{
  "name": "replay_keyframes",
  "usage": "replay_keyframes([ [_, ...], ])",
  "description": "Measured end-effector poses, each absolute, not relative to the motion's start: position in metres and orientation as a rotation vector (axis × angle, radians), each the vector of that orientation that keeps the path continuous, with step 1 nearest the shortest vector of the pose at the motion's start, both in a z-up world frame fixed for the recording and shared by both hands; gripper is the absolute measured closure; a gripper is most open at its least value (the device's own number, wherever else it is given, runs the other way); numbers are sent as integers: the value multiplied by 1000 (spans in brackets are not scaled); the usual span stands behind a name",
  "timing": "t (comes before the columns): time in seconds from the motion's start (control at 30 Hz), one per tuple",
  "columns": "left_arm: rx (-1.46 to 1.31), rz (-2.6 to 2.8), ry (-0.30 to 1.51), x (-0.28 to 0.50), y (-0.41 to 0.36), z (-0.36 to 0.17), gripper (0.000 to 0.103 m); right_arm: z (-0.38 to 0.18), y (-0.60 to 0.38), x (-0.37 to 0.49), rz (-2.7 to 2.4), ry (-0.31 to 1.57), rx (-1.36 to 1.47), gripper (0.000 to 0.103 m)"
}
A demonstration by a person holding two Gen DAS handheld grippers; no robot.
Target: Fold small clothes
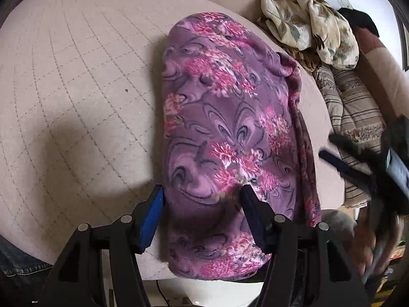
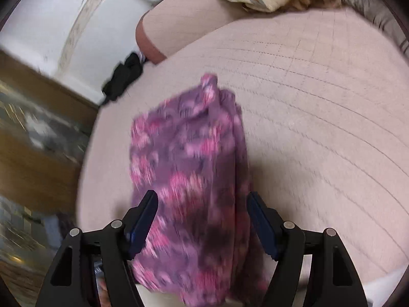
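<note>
On quilted cover (image 1: pixel 76 89): one purple floral garment (image 1: pixel 230 117) | two grippers, both agape

- Left wrist view looks steeply down from close above the folded purple garment with pink flowers (image 1: pixel 230 128), along its length.
- Right wrist view, blurred, looks down equally close.
- Both share that garment and the pale pink quilted surface (image 1: pixel 76 89).

Folded purple floral garment (image 1: pixel 230 128) on quilted pink bedspread (image 1: pixel 76 89), between wide-spread left tool (image 1: pixel 202 192) fingers.
</note>
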State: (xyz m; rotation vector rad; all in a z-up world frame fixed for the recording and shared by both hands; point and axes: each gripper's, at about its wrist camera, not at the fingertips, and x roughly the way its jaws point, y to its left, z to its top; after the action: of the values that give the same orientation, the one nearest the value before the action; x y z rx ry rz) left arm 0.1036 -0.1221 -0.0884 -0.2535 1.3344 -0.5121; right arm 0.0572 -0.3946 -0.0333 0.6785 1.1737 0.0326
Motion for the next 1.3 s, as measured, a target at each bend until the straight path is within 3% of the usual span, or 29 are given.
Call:
replay_keyframes([
  [0.13,-264,-489,1347,102,-125,-90,49,-43,-358,29,-37,1280,493,31],
  [0.23,-273,-496,1347,97,-122,-91,58,-54,-362,13,-172,1351,391,50],
  [0.3,-301,-508,1351,91,-112,-93,61,-50,-384,-3,-241,1318,495,55],
  [0.33,-309,-510,1354,89,-110,-93,61,-50,-394,-9,-281,1311,547,66],
  [0.37,-313,-510,1354,89,-110,-93,61,-54,-405,-16,-325,1318,608,71],
  [0.57,-308,-510,1328,86,-105,-83,61,-44,-400,-7,-306,1287,562,69],
  [0.6,-309,-507,1317,86,-103,-79,60,-30,-402,-1,-250,1212,580,63],
  [0.67,-342,-510,1306,95,-95,-68,49,-19,-410,8,-201,1154,597,32],
  [0.7,-370,-513,1300,102,-90,-64,42,-14,-415,17,-164,1133,606,27],
  [0.73,-400,-507,1291,111,-85,-59,37,-11,-418,28,-134,1124,620,27],
  [0.9,-467,-448,1288,179,-74,-58,35,-23,-440,116,19,1099,765,29],
  [1.07,-535,-426,1293,254,-81,-80,35,-58,-450,185,20,1107,791,39],
  [1.13,-573,-446,1320,272,-89,-94,35,-79,-447,197,24,1120,815,48],
  [1.17,-597,-470,1340,280,-94,-103,35,-88,-447,199,12,1131,812,61],
  [1.2,-614,-487,1352,284,-97,-110,39,-98,-446,202,-13,1154,804,80],
  [1.3,-745,-565,1350,283,-99,-134,68,-107,-456,203,-42,1160,850,95],
])
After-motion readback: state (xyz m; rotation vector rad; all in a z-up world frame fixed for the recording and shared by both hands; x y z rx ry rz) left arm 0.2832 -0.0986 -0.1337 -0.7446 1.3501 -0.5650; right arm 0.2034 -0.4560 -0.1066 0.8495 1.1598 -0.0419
